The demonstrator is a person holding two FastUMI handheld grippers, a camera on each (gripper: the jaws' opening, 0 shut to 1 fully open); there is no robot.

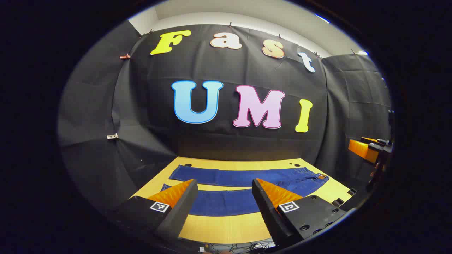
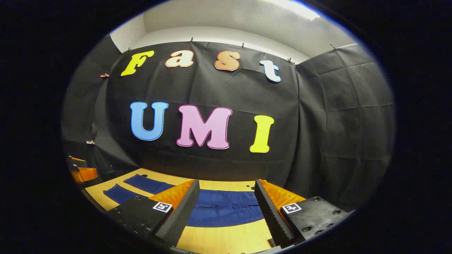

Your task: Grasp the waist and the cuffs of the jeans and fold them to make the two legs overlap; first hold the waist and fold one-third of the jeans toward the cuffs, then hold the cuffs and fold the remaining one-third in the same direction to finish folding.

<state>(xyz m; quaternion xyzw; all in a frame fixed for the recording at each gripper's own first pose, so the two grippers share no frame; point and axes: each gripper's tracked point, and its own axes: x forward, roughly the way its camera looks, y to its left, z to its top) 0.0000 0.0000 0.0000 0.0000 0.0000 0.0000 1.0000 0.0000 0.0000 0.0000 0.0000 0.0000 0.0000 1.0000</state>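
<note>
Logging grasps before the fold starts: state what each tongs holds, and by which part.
Nothing is held. The left tongs and right tongs both stand open above the jeans, which lie flat on the table, legs apart.

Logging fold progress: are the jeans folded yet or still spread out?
Spread: the jeans lie flat on the table, both legs apart with wood showing between.
</note>
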